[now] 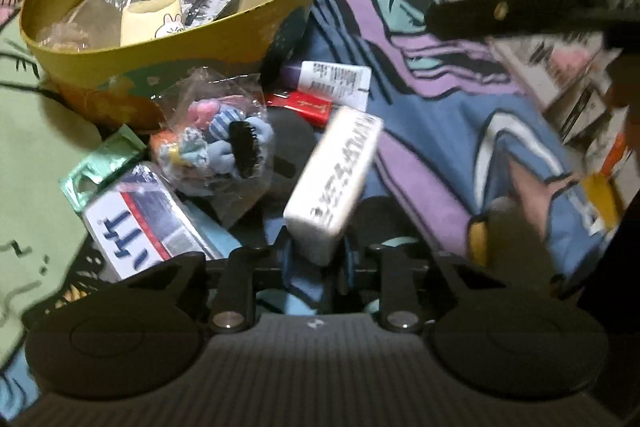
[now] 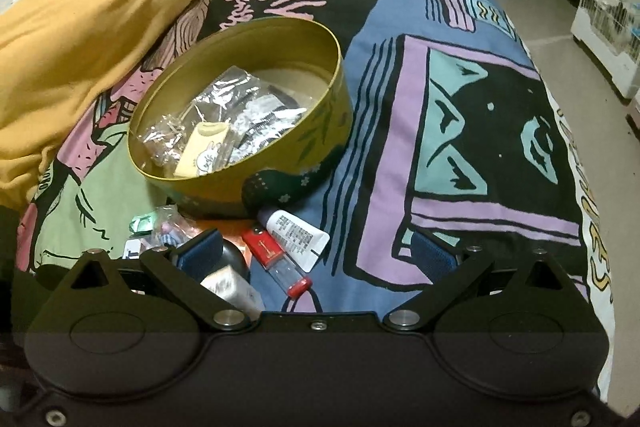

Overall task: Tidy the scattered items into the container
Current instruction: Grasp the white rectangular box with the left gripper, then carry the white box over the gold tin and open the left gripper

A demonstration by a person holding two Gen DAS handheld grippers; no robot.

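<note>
the left gripper (image 1: pixel 320 247) has its fingers closed narrow on a white rectangular box (image 1: pixel 334 183) with dark print, and the box stands tilted up out of them. no earlier view is here to compare. the right gripper (image 2: pixel 320 259) has its fingers wide apart, with nothing between them but the bed cover (image 2: pixel 400 147).

the round gold tin (image 2: pixel 312 131) stands on the bed, far and left of both grippers. inside it lie clear plastic packets and a pale yellow item with a rabbit drawing (image 2: pixel 204 151).

the scattered items lie in a heap just near the tin. there is a clear bag with small plush toys (image 1: pixel 216 143), a white tube with printed text (image 2: pixel 296 239), a red and clear lighter (image 2: pixel 276 259) touching the tube, a green foil packet (image 1: pixel 104 163) and a white pack with blue letters (image 1: pixel 140 219) on the left. a dark round thing (image 1: pixel 288 147) lies under the bag, i cannot tell what it is.

a yellow blanket (image 2: pixel 80 39) is piled at the far left of the bed.
</note>
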